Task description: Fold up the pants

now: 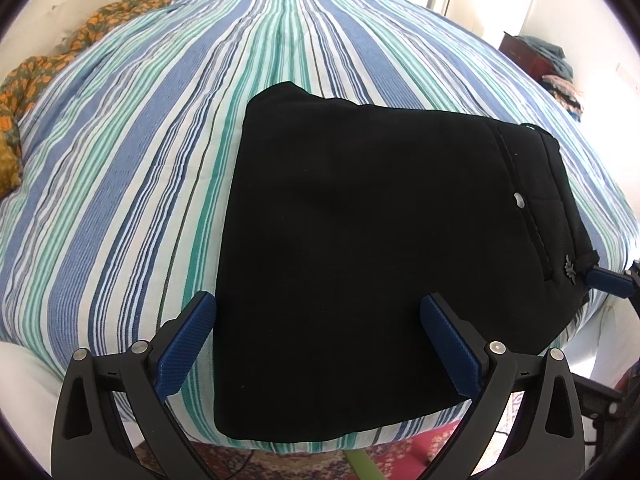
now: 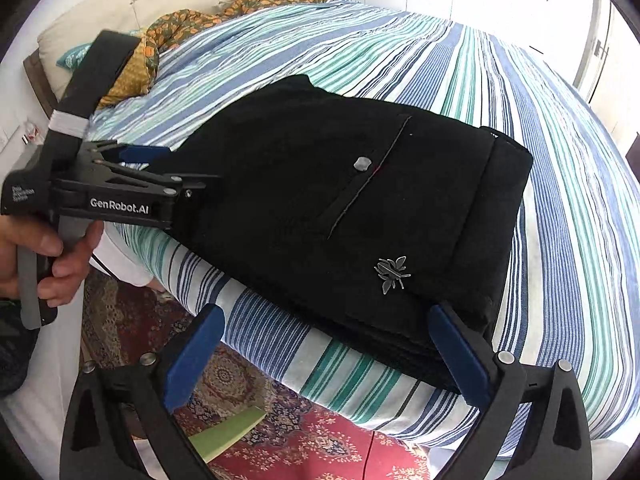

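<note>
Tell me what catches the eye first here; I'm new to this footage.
The black pants, folded into a compact block, lie at the near edge of the striped bedspread. A silver insect emblem and a button stand out on them. Both tools, left and right, stand open.

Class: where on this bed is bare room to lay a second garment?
Free: the striped bedspread between the black pants and the orange floral blanket, and beyond the pants. Crowded: the near edge, with pants, left gripper and right gripper.
</note>
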A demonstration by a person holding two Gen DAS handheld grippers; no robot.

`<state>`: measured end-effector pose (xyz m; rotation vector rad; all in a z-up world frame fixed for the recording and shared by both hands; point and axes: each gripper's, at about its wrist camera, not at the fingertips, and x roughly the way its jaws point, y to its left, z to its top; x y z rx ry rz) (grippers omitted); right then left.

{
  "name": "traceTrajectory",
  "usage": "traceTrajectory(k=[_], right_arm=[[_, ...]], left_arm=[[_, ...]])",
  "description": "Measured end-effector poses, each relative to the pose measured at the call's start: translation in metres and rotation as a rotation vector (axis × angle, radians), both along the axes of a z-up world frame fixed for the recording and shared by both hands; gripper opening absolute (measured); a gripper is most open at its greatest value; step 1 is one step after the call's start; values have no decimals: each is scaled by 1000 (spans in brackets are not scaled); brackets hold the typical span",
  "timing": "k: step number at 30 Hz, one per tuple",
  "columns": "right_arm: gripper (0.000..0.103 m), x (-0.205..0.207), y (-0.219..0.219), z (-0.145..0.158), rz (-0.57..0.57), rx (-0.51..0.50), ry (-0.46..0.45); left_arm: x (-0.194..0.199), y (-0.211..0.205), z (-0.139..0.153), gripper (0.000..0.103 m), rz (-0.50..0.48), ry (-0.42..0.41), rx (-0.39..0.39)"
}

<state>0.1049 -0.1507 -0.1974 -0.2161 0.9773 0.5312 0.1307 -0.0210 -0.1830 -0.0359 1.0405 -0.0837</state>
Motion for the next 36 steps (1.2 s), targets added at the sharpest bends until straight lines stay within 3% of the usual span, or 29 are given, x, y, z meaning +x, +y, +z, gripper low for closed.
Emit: traceTrajectory(k=[5,10,12,15,19,22,25,28,30,31,33,34,36], right_arm=[[100,8,-39,19,-97,199,36],[100,38,-136,42,-373,518,89],[100,46,-177,31,-494,658,162],[100,68,-208,7,-550,795,330],[98,85,-195,-13,-441,749,429],[87,95,-168,-28,-343,756,506],[86,103,-152,-37,-340,619,483],[86,107,-137,-55,-287,619,544],[86,109,-123,-60,-222,594,577],[86,110,-117,-60,-193,566,577],[85,114,-106,-60,-162,530,584],[74,115,-103,-60,-159,525,589],[51,116,-100,-54,-151,530,585]], left_arm=[[1,9,13,101,-7,-10,-53],[8,49,29,101,87,-74,-142],[16,67,23,100,143,-44,-173],[25,86,7,100,178,36,-264],[31,93,-7,100,166,105,-364],[40,92,-13,99,125,125,-451],[52,87,-21,99,42,170,-534],[63,75,-30,97,-20,217,-564],[69,62,-34,85,-63,238,-575],[69,56,-35,63,-83,259,-605],[71,49,-29,52,-66,263,-587],[71,47,-21,37,-74,248,-578],[71,45,2,31,-84,209,-583]])
